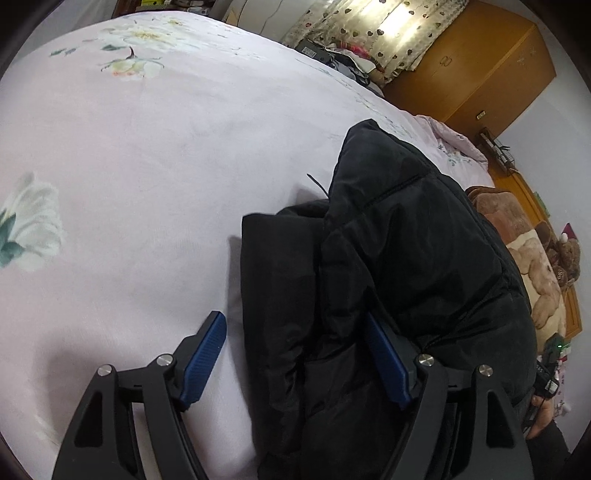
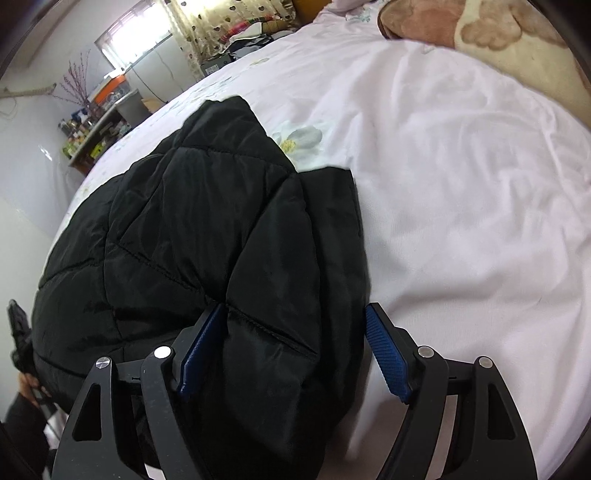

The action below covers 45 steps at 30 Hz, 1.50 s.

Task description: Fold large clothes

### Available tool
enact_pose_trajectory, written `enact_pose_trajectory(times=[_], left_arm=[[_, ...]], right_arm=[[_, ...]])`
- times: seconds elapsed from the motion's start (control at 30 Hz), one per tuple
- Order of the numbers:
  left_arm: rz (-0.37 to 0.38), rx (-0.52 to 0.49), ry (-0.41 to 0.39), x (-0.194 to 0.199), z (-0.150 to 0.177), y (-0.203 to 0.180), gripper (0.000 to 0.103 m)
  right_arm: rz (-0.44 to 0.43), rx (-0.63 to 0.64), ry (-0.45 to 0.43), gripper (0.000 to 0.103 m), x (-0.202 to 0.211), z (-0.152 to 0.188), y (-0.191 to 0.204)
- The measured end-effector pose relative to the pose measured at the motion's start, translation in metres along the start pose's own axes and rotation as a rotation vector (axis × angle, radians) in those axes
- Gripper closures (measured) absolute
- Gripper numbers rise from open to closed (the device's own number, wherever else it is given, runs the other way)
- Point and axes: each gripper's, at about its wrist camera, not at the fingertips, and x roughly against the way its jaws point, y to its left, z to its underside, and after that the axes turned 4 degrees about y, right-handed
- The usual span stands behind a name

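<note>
Two black grippers with blue ribbed pads hang over a black quilted puffer jacket (image 1: pixel 388 258) lying folded in a bundle on a pale pink floral bedsheet (image 1: pixel 129 166). Left gripper (image 1: pixel 295 354) has its fingers spread wide; one pad sits over bare sheet, the other against the jacket's edge, nothing pinched. Right gripper (image 2: pixel 295 347) is also spread wide, straddling the jacket's near corner without clamping it. A brown plush blanket (image 2: pixel 498 33) lies beyond, near the bed's far side
</note>
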Motion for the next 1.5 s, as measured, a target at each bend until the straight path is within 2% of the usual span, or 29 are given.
enact_pose_trajectory(times=[0.1, 0.27, 0.33, 0.37, 0.4, 0.47, 0.73, 0.83, 0.9, 1.0, 1.13, 1.3, 1.5], left_arm=[[0.035, 0.02, 0.01, -0.005, -0.002, 0.005, 0.022], [0.048, -0.013, 0.038, -0.014, -0.016, -0.003, 0.021], [0.058, -0.011, 0.036, -0.013, -0.013, -0.005, 0.026], [0.069, -0.005, 0.033, -0.012, -0.011, -0.005, 0.03], [0.075, -0.003, 0.031, -0.009, -0.006, -0.005, 0.032], [0.088, -0.014, 0.033, -0.006, 0.006, -0.005, 0.034], [0.096, -0.03, 0.068, -0.019, -0.003, -0.007, 0.034], [0.067, -0.057, 0.062, -0.015, -0.001, -0.016, 0.048], [0.02, -0.091, 0.051, -0.007, 0.001, -0.027, 0.063], [-0.057, -0.14, 0.027, 0.013, 0.002, -0.044, 0.073], [-0.054, -0.158, -0.05, 0.056, 0.007, -0.061, 0.075], [-0.041, -0.171, -0.099, 0.105, 0.024, -0.069, 0.075], [-0.044, -0.165, -0.139, 0.144, 0.036, -0.072, 0.075]], right_arm=[[-0.098, -0.088, 0.054, 0.017, -0.016, -0.005, -0.018], [-0.102, -0.061, 0.086, 0.015, -0.029, -0.022, -0.01], [-0.118, -0.063, 0.094, 0.022, -0.029, -0.024, -0.007], [-0.147, -0.069, 0.094, 0.033, -0.028, -0.021, -0.006], [-0.157, -0.068, 0.089, 0.04, -0.026, -0.018, -0.005], [-0.164, -0.041, 0.088, 0.047, -0.018, -0.01, -0.002], [-0.179, -0.041, 0.114, 0.048, -0.037, -0.021, 0.0], [-0.177, -0.033, 0.111, 0.058, -0.036, -0.024, 0.006], [-0.146, -0.008, 0.097, 0.07, -0.029, -0.025, 0.021], [-0.1, 0.025, 0.081, 0.078, -0.015, -0.027, 0.033], [-0.09, 0.061, 0.024, 0.081, 0.017, -0.029, 0.051], [-0.113, 0.114, -0.028, 0.082, 0.064, -0.018, 0.073], [-0.147, 0.127, -0.048, 0.082, 0.082, -0.011, 0.083]])
